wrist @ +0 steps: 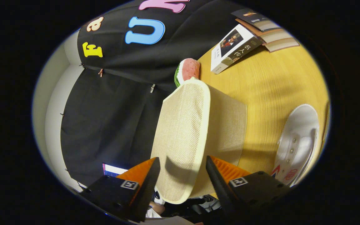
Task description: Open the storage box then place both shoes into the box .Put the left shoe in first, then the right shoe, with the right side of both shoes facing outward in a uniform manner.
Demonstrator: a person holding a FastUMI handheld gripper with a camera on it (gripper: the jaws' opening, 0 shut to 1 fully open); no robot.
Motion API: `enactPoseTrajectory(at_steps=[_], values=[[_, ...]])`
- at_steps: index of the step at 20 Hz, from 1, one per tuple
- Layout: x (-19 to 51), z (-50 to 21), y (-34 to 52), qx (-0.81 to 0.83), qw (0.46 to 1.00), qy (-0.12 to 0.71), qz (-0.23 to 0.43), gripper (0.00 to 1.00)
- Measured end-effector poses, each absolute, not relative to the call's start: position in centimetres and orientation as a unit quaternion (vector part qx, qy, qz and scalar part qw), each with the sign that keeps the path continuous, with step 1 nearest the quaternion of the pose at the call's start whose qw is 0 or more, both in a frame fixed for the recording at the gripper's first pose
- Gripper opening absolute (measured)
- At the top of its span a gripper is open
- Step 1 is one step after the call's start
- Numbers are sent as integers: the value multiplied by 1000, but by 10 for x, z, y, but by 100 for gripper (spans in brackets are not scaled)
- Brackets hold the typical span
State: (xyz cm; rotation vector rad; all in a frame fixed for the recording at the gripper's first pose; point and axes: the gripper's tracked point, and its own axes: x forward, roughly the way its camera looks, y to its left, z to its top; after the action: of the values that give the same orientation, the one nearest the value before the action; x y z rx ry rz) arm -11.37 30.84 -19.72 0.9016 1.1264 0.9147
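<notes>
tool (183,175): 2 fingers part-open astride lid edge, contact unclear | storage box (227,131): beige fabric, on table (277,84), lid (181,137) raised for loading | shoe (297,145): white, right of box, awaiting | books (234,47): far.

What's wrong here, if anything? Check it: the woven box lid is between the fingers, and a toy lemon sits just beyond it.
The lemon is wrong: the gripper view shows a watermelon slice just beyond the woven box lid. The lid is indeed between the fingers.
</notes>
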Motion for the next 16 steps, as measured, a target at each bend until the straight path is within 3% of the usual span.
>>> enactPoseTrajectory(at_steps=[5,6,16], values=[[-101,-182,298,412,678,473,383,20],[-99,-171,296,414,681,460,391,11],[-98,-77,334,361,712,403,448,11]])
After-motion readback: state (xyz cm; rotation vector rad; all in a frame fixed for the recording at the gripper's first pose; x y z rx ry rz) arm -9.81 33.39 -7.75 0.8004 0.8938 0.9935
